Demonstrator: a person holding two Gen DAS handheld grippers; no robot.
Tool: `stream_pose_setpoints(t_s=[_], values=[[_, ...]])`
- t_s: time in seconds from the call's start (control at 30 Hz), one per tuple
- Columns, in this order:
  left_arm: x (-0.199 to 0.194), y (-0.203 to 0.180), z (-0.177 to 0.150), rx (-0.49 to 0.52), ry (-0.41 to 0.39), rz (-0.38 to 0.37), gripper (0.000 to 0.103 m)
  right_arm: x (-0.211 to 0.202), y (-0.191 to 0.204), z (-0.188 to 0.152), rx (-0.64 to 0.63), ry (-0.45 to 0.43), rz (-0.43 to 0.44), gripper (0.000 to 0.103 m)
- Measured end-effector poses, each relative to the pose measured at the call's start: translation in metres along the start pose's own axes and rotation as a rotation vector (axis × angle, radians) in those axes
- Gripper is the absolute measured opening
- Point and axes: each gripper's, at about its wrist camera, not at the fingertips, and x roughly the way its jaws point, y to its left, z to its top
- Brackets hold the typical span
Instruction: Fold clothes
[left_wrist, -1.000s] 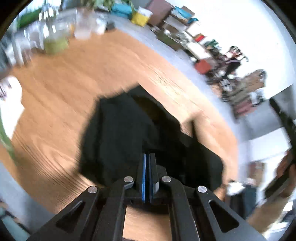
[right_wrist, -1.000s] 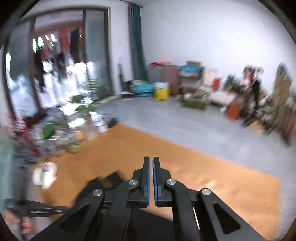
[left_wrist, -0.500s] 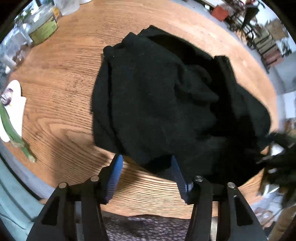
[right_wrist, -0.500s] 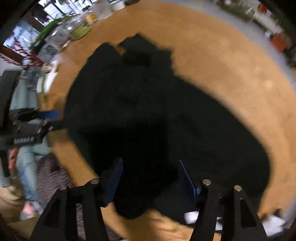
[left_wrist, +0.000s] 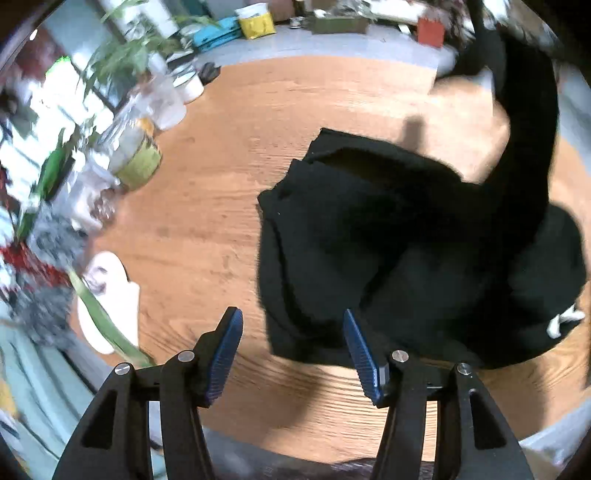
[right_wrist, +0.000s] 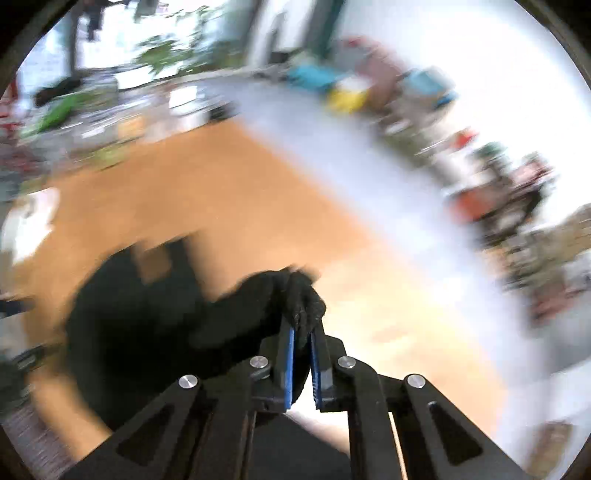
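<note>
Left gripper (left_wrist: 291, 350): jaws spread wide apart; nothing is held. The blue pads (left_wrist: 227, 349) are seen above the near edge of the table, just short of the garment's hem, with no contact visible.
Right gripper (right_wrist: 301, 350): jaws drawn nearly together, clamped on a bunched fold of the garment; black cloth is seen pinched between the blue pads (right_wrist: 290, 363).
Black garment (left_wrist: 369, 240): most of it is heaped in folds on the wooden table (left_wrist: 207, 184); one strip is lifted up toward the upper right. A small white mark is noted at its right edge.
Table clutter: jars (left_wrist: 136, 151) and plants stand along the left side, well apart from the garment.
Right view: heavily blurred; fine detail cannot be told.
</note>
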Motion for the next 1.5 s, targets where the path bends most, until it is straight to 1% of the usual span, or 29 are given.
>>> stream_pose_setpoints(t_s=[0.03,0.07,0.1,0.13,0.17,0.2,0.23,0.27,0.33,0.43,0.5,0.57,0.63,0.67,0.7,0.8,0.83,0.87,0.93,1.0,1.07,1.13,1.17,1.2,1.27,1.3,1.33,1.43,1.5], values=[[0.000,-0.005,0.002,0.003,0.019,-0.028,0.059,0.002,-0.011,0.008,0.010,-0.013,-0.075,0.010],[0.004,-0.003,0.004,-0.005,0.039,-0.064,0.059,0.003,-0.022,0.014,0.030,-0.025,-0.124,0.017],[0.008,-0.002,0.005,-0.025,0.057,-0.104,0.059,0.004,-0.034,0.016,0.066,-0.033,-0.128,0.046],[0.009,0.001,0.005,-0.046,0.059,-0.122,0.059,0.004,-0.046,0.014,0.106,-0.033,-0.116,0.070],[0.007,0.000,0.004,-0.049,0.048,-0.131,0.059,0.003,-0.053,0.007,0.144,-0.030,-0.093,0.073],[0.005,-0.001,0.004,-0.051,0.038,-0.139,0.059,0.001,-0.058,-0.005,0.179,-0.020,-0.035,0.074],[0.004,-0.002,0.003,-0.048,0.036,-0.148,0.059,-0.002,-0.063,-0.023,0.205,0.005,0.061,0.074],[0.005,-0.005,0.003,-0.041,0.036,-0.155,0.059,-0.004,-0.065,-0.046,0.223,0.031,0.156,0.074],[0.015,-0.013,0.006,0.001,0.027,-0.173,0.059,-0.009,-0.061,-0.099,0.241,0.075,0.299,0.074],[0.002,-0.024,0.013,0.005,-0.024,-0.194,0.059,-0.013,-0.040,-0.173,0.199,0.135,0.419,0.074],[-0.011,-0.028,0.022,-0.023,-0.092,-0.252,0.059,-0.012,-0.026,-0.212,0.161,0.160,0.445,0.074],[-0.018,-0.035,0.031,-0.022,-0.152,-0.248,0.059,-0.006,-0.013,-0.234,0.137,0.172,0.455,0.074],[-0.016,-0.052,0.037,0.034,-0.125,-0.185,0.059,0.002,-0.002,-0.244,0.138,0.198,0.457,0.074],[-0.012,-0.054,0.036,0.043,-0.103,-0.179,0.059,0.003,-0.001,-0.249,0.153,0.208,0.461,0.074],[-0.008,-0.054,0.030,0.039,-0.075,-0.188,0.059,0.002,0.002,-0.254,0.169,0.207,0.477,0.073],[0.004,-0.042,0.003,0.022,-0.013,-0.208,0.059,-0.016,0.013,-0.273,0.182,0.136,0.551,0.075],[0.006,-0.037,-0.006,0.006,-0.010,-0.195,0.059,-0.022,0.016,-0.279,0.173,0.106,0.545,0.076],[0.012,-0.028,-0.017,-0.012,-0.004,-0.175,0.059,-0.028,0.019,-0.285,0.155,0.077,0.510,0.076],[0.013,-0.016,-0.026,-0.048,-0.004,-0.176,0.059,-0.024,0.012,-0.281,0.131,0.031,0.457,0.076],[0.008,-0.006,-0.026,-0.093,-0.021,-0.234,0.059,-0.015,0.000,-0.268,0.161,-0.002,0.446,0.076],[-0.008,-0.004,-0.013,-0.142,-0.100,-0.321,0.059,-0.007,-0.016,-0.258,0.261,-0.011,0.513,0.076],[-0.024,-0.002,0.000,-0.190,-0.180,-0.406,0.059,-0.001,-0.014,-0.258,0.295,0.001,0.581,0.078],[-0.027,-0.006,0.011,-0.220,-0.212,-0.410,0.059,0.001,-0.009,-0.260,0.299,0.011,0.613,0.078],[-0.024,-0.011,0.021,-0.231,-0.207,-0.374,0.059,0.004,-0.005,-0.262,0.303,0.021,0.644,0.078],[-0.006,-0.021,0.036,-0.231,-0.154,-0.263,0.059,0.008,0.004,-0.266,0.309,0.040,0.706,0.078],[0.014,-0.028,0.042,-0.211,-0.089,-0.186,0.059,0.011,0.008,-0.268,0.313,0.050,0.738,0.073],[0.028,-0.031,0.040,-0.190,-0.042,-0.147,0.059,0.013,0.013,-0.269,0.316,0.060,0.769,0.067],[0.061,-0.035,0.012,-0.117,0.086,-0.075,0.059,0.020,0.026,-0.275,0.326,0.090,0.863,0.061],[0.063,-0.025,-0.016,-0.094,0.069,-0.090,0.061,0.024,0.034,-0.279,0.332,0.110,0.925,0.060]])
